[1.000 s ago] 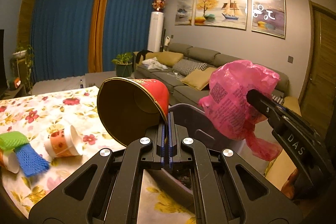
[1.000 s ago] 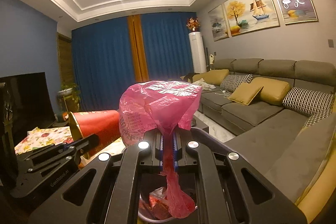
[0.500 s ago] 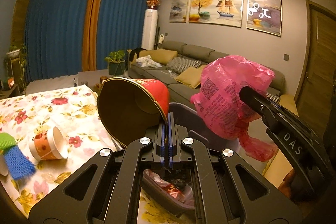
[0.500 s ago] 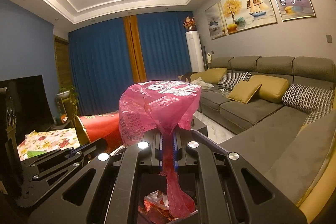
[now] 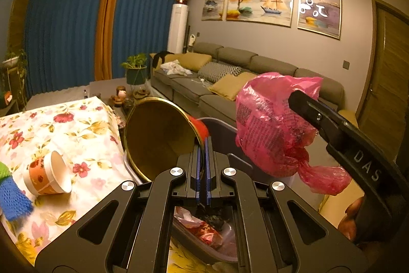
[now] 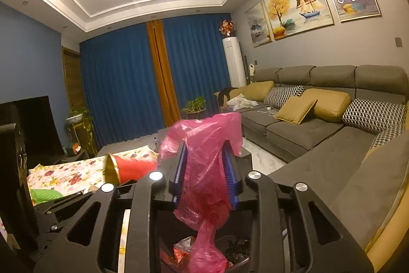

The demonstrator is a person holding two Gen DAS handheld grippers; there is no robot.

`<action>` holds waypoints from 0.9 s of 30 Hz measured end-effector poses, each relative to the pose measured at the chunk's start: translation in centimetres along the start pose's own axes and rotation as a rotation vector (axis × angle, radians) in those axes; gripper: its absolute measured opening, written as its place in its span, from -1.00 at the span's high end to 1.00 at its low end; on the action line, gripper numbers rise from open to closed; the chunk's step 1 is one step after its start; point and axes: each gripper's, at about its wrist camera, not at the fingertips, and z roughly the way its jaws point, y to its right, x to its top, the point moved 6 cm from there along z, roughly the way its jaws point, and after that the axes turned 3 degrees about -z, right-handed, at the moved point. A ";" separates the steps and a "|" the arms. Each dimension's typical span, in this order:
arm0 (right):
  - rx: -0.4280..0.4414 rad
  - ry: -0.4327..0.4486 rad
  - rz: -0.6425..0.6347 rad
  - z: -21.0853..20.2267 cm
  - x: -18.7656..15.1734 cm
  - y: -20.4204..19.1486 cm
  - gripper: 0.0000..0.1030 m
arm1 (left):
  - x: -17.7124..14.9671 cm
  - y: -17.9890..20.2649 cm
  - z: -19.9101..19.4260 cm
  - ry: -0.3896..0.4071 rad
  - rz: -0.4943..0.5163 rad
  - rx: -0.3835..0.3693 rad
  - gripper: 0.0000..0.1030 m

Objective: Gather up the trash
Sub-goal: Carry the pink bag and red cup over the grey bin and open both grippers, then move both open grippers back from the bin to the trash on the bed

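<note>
The pink plastic bag (image 6: 207,165) hangs between the blue pads (image 6: 229,170) of the right gripper (image 6: 205,172), whose jaws have just been opening and now stand apart, the plastic slack between them with its knotted tail trailing down toward the grey bin (image 5: 219,127) below. In the bin lie red and dark scraps (crumpled wrappers, by the look of them). To the left of that tool, the left gripper (image 5: 202,165) is clamped on the gilt rim of a red paper tub (image 5: 158,137), tilted on its side above the bin's near edge, its gold mouth facing the camera.

Left of the left gripper, the table wears a floral cloth (image 5: 64,129); on it a small orange-patterned paper cup (image 5: 48,177) lies on its side, beside blue and green foam netting (image 5: 11,198). Beyond the tools stand a grey sofa (image 6: 319,124) with mustard cushions, blue curtains (image 6: 122,83) and three paintings (image 6: 299,7).
</note>
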 end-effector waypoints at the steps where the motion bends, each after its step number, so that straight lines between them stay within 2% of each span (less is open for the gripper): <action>1: -0.002 0.000 0.003 -0.1 0.0 0.0 0.27 | -0.1 0.0 0.1 -0.004 0.003 0.001 0.94; 2: -0.008 0.003 0.006 -0.1 0.1 0.1 0.21 | -0.1 -0.1 0.3 -0.008 0.005 0.003 0.91; 4: -0.015 0.013 0.010 -0.3 0.1 0.3 -0.07 | -0.2 -0.4 0.5 -0.017 0.000 0.003 0.77; 7: -0.021 0.016 0.011 -0.6 0.2 0.5 -0.08 | -0.3 -1.3 0.3 -0.018 -0.024 0.016 0.42; 9: -0.020 0.013 0.014 -0.6 0.3 0.6 -0.08 | -0.3 -1.9 -0.1 -0.007 -0.039 0.031 -0.02; 12: -0.022 0.007 0.013 -0.8 0.3 0.5 -0.12 | -0.2 -2.9 -1.4 0.025 -0.062 0.063 -0.38; 15: -0.020 0.002 0.009 -1.1 0.1 0.2 -0.20 | -0.1 -4.0 -2.8 0.045 -0.075 0.096 -0.56; 18: -0.012 -0.002 0.009 -1.6 -0.1 -0.2 -0.33 | -0.1 -4.7 -4.0 0.054 -0.079 0.129 -0.64; 22: 0.004 -0.008 -0.001 -2.2 -0.3 -1.3 -0.52 | -0.2 -6.0 -6.1 0.069 -0.084 0.170 -0.71; 27: 0.032 -0.011 -0.019 -2.9 -0.6 -3.1 -0.67 | -0.6 -8.2 -8.9 0.095 -0.083 0.242 -0.73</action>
